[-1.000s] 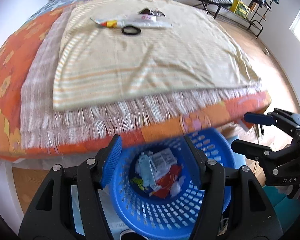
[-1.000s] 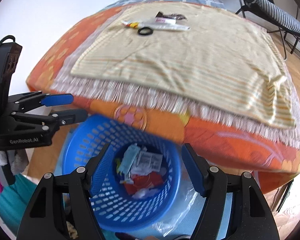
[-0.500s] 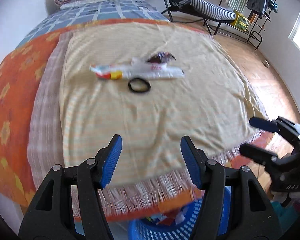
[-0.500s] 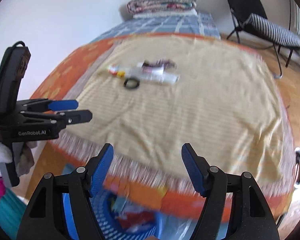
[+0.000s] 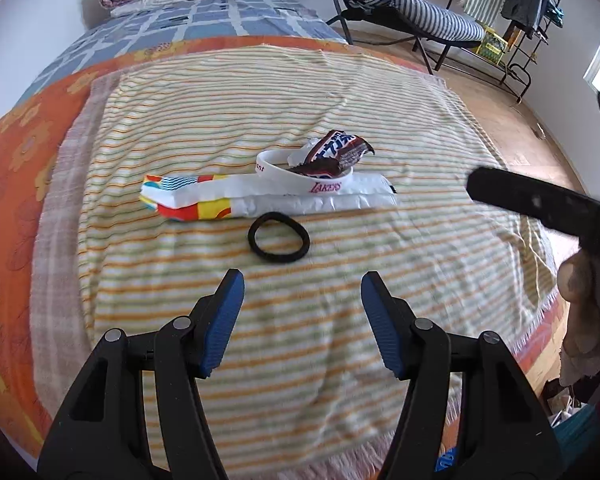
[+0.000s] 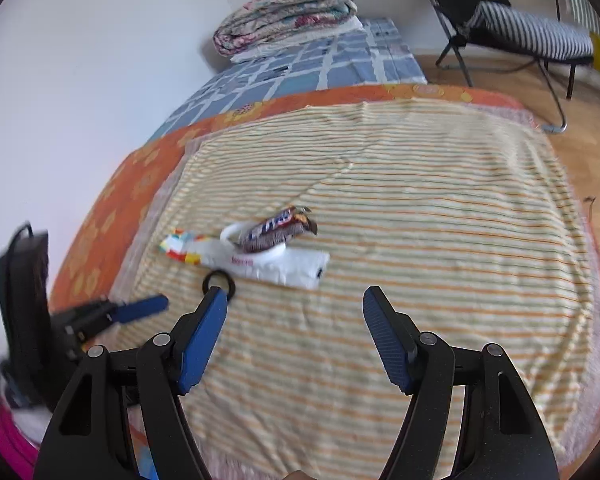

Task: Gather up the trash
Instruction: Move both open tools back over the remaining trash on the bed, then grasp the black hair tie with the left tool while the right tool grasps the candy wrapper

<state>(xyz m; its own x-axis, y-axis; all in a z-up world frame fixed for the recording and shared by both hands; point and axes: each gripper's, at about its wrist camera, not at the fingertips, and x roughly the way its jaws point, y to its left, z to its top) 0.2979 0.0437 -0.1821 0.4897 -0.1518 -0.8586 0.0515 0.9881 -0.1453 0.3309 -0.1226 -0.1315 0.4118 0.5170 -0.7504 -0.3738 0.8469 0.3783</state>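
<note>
With both the left gripper point(image 5: 302, 300) and right gripper point(image 6: 294, 316) held wide and empty, the candy wrapper point(image 5: 334, 154) perched on the white wristband point(image 5: 300, 174) mid-blanket is best pinched alone from above.

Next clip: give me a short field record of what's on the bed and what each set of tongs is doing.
surface: striped blanket spread over the bed
trash visible: candy wrapper; long white plastic package with a coloured end
other items: white wristband lying on the package, wrapper resting in it; black hair tie just in front of the package
left tongs: open, empty, aimed at the hair tie
right tongs: open, empty, above the blanket
bin: not clearly in view
</note>
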